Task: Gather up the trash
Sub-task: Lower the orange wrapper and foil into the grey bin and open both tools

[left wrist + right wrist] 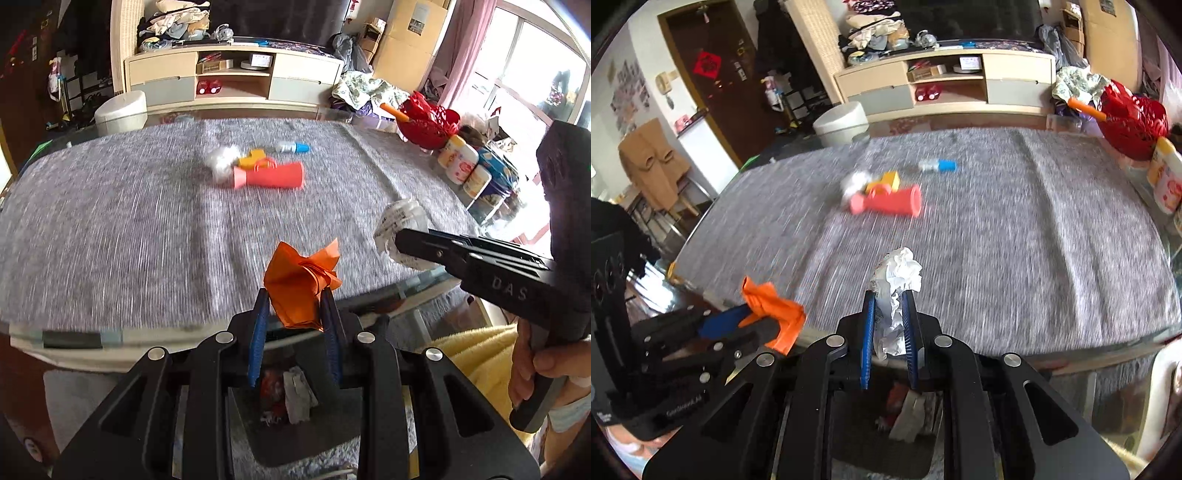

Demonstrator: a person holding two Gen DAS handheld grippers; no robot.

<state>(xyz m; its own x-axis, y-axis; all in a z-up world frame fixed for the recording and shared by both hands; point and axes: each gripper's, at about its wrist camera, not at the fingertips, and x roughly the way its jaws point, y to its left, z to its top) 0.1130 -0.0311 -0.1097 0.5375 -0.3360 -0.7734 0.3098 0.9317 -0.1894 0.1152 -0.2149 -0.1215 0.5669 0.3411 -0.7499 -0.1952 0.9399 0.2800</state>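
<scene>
Between the blue pads of the left gripper (295,310) sits a crumpled orange paper (301,282), the jaws drawn close and pressing it from both sides; the wad stands up out of the tips, its longer side running forward along the fingers, with a loose flap fanning out at the top. The right gripper (889,317) is likewise nearly closed, clamped on a crumpled white paper (897,284) that rises lengthwise past the fingertips. Both grippers hang at the near edge of the table, covered by a grey cloth (110,221). Directly below each sits a dark bin (255,443) with scraps of paper already in it. Farther out, near the middle of the cloth, a coral bottle (271,176) lies on its side, long axis across the view, neck towards the left, touching a white paper ball (221,164). Just beyond are a yellow block (251,158) and a blue-capped tube (293,148). A red basket (428,118) stands at the far right edge.
</scene>
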